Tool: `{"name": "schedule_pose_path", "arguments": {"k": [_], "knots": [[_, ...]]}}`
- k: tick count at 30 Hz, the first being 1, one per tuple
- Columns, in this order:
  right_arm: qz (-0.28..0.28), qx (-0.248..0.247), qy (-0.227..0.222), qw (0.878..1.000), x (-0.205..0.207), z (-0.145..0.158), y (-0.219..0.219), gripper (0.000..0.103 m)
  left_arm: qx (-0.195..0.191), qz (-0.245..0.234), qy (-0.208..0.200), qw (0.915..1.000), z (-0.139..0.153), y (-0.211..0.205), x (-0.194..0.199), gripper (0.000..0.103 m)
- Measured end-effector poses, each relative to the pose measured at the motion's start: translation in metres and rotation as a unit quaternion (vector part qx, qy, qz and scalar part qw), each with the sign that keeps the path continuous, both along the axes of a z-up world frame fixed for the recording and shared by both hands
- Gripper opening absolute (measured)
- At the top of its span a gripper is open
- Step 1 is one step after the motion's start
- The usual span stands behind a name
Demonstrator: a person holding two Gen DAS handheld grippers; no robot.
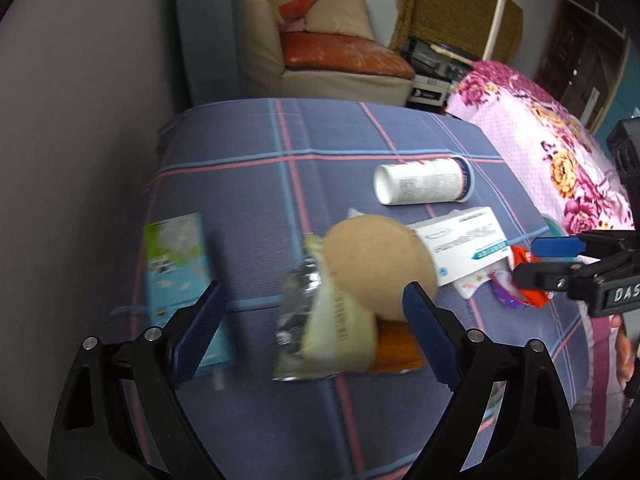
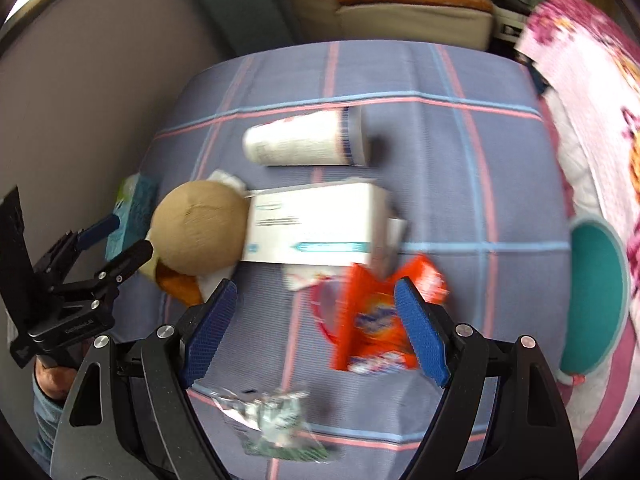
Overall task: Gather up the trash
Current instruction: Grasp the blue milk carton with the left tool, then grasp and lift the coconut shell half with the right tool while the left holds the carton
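While both tilt steeply down over the bed, left gripper [image 1: 312, 308] spread wide above a foil wrapper [image 1: 308, 324], right gripper [image 2: 316, 316] agape around an orange packet [image 2: 376, 328], neither gripping.

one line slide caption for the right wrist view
Open right gripper hovering over an orange wrapper among litter on a plaid bedsheet.

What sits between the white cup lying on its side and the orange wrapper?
The white carton box lies between the white cup and the orange wrapper, its near edge over some torn wrappers; clearest in the right wrist view.
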State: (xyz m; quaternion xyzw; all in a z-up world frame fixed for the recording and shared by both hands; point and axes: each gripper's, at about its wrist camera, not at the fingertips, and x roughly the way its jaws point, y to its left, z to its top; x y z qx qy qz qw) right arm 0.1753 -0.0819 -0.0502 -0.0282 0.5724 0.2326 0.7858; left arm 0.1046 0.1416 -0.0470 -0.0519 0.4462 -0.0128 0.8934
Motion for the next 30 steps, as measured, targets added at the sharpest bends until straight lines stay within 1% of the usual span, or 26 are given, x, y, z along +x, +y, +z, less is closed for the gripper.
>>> {"name": "schedule_pose_path", "arguments": {"k": [3,4,6,9,13,15,16,17,19,23,26,27,28,29,30], "knots": [[0.04,-0.014,0.004,0.999,0.0,-0.007,0.035,0.077,0.003,0.042,0.012,0.999,-0.007,0.03,-0.004,0.09],[0.049,-0.018,0.004,0.999,0.0,-0.008,0.044,0.077,-0.002,0.059,0.021,0.998,-0.011,0.043,-0.002,0.09],[0.073,-0.03,0.0,0.997,-0.001,-0.011,0.066,0.077,-0.018,0.076,0.033,0.9964,-0.02,0.058,0.002,0.09],[0.1,-0.052,-0.009,0.994,-0.003,-0.015,0.092,0.077,-0.03,0.088,0.05,0.9945,-0.035,0.072,0.009,0.09],[0.12,-0.087,-0.016,0.989,-0.002,-0.022,0.112,0.077,-0.039,0.086,0.063,0.9935,-0.049,0.08,0.017,0.09],[0.135,-0.116,-0.02,0.984,-0.005,-0.026,0.12,0.077,-0.046,0.089,0.069,0.9926,-0.055,0.085,0.018,0.084],[0.14,-0.122,-0.023,0.982,-0.007,-0.025,0.118,0.077,-0.051,0.089,0.071,0.9922,-0.057,0.089,0.018,0.073],[0.145,-0.126,-0.027,0.981,-0.009,-0.025,0.116,0.077,-0.06,0.088,0.073,0.9917,-0.06,0.092,0.018,0.064],[0.158,-0.136,-0.039,0.977,-0.013,-0.028,0.114,0.077,-0.058,0.086,0.066,0.9924,-0.059,0.095,0.018,0.053],[0.173,-0.147,-0.041,0.973,-0.011,-0.038,0.119,0.077,-0.061,0.083,0.063,0.9927,-0.059,0.095,0.019,0.053],[0.192,-0.152,-0.068,0.967,-0.012,-0.042,0.123,0.077,-0.063,0.08,0.061,0.993,-0.059,0.093,0.015,0.053],[0.194,-0.149,-0.086,0.966,-0.013,-0.04,0.123,0.077,-0.065,0.079,0.061,0.9928,-0.059,0.093,0.014,0.053],[0.193,-0.143,-0.092,0.966,-0.013,-0.038,0.122,0.075,-0.067,0.08,0.062,0.9926,-0.058,0.094,0.011,0.053],[0.189,-0.135,-0.097,0.968,-0.013,-0.034,0.121,0.069,-0.069,0.081,0.062,0.9924,-0.057,0.094,0.009,0.053],[0.18,-0.114,-0.106,0.971,-0.013,-0.024,0.116,0.069,-0.072,0.082,0.063,0.992,-0.057,0.093,0.01,0.053]]}}
